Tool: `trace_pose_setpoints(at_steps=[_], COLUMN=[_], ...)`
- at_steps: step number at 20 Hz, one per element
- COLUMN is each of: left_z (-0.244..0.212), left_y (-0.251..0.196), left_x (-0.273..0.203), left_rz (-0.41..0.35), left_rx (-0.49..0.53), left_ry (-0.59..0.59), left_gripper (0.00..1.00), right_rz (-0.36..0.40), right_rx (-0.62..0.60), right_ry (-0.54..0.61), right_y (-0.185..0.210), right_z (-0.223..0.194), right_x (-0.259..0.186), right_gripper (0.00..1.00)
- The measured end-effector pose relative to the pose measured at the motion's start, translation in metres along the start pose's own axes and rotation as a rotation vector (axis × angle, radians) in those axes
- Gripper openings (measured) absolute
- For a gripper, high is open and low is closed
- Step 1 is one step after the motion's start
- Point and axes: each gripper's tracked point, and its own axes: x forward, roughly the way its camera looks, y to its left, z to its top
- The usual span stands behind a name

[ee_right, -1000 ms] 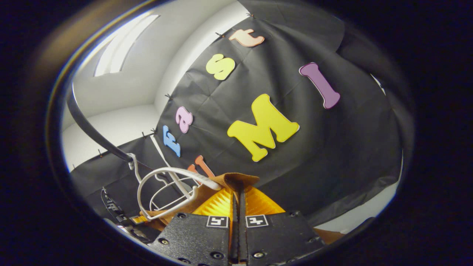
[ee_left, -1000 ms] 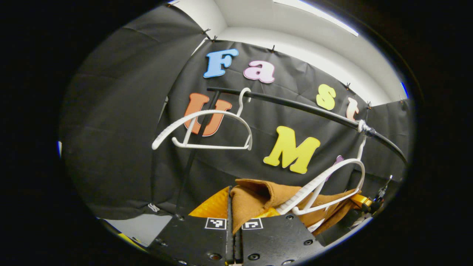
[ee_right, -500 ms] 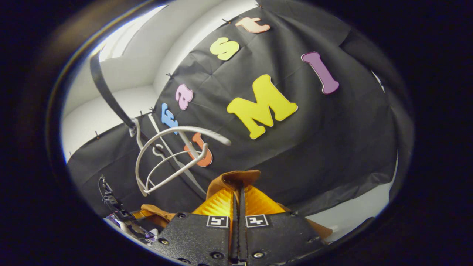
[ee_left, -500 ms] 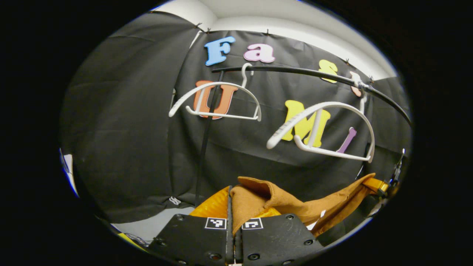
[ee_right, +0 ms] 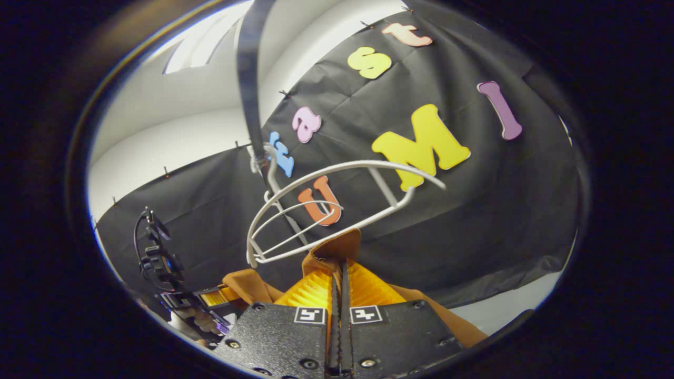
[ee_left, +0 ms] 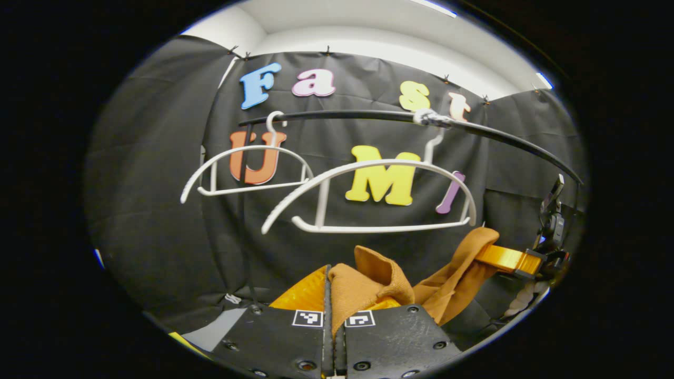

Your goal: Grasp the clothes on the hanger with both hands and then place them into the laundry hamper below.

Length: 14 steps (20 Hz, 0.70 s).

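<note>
1. The left gripper (ee_left: pixel 333 305) has its fingers pressed together on a fold of the brown cloth (ee_left: pixel 368 284), pinching it near one edge so the fabric hangs from the grip rather than from the hanger
2. The right gripper (ee_right: pixel 339 295) is likewise clamped on another fold of the cloth (ee_right: pixel 331 250), so the garment spans the two tools; in the left gripper view it shows far right, cloth trailing across to it
3. The cloth sits below the near hanger (ee_left: pixel 368 197) and looks free of it, a two-point hold that should keep it from bunching on the way down
4. Both grippers point upward and forward toward the rail (ee_left: pixel 342 114), the right one tilted more steeply, held low beneath the hangers
5. A second bare hanger (ee_left: pixel 245 168) hangs farther along the rail
6. The hamper is out of frame, so I judge lowering and release are yet to be done
</note>
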Motion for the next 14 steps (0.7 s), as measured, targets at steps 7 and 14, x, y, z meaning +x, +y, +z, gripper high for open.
trace_pose_setpoints(at_steps=[7, 14], left_z=[-0.033, -0.142], left_y=[-0.056, -0.072], left_x=[-0.003, 0.007], left_rz=[-0.131, -0.172], left_rx=[0.024, 0.023], left_ry=[0.057, 0.218], left_gripper=[0.06, 0.06], right_rz=[0.029, -0.099], right_rx=[-0.067, -0.023], right_ry=[0.101, 0.292], right_y=[0.039, -0.02], right_z=[-0.054, -0.154], right_x=[-0.005, -0.009], right_gripper=[0.04, 0.04])
